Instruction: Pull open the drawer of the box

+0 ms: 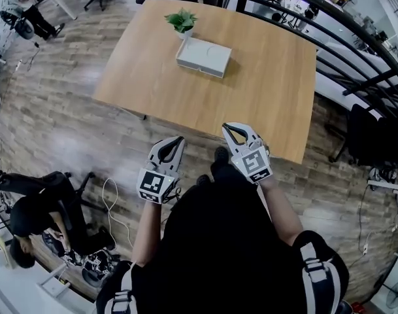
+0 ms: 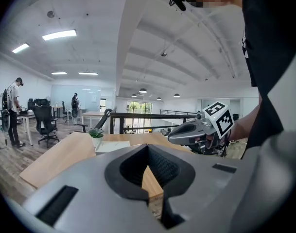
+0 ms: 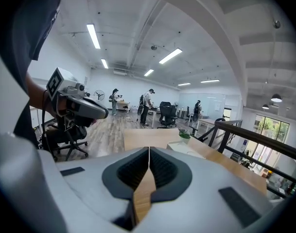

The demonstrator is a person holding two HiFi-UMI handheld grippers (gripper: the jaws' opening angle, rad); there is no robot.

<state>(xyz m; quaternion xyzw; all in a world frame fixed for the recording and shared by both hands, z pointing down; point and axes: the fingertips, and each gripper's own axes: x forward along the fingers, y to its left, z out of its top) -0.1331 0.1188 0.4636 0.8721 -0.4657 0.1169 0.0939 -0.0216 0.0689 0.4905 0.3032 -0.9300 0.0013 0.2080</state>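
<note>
Both jaws closed, empty: left gripper, right gripper. One box, one plant, one table.

A small potted plant stands upright near the far left corner of the wooden desk. A black railing runs beyond the desk's right edge. On the plank floor, off the near left corner, a white cable lies beside a seated person.
</note>
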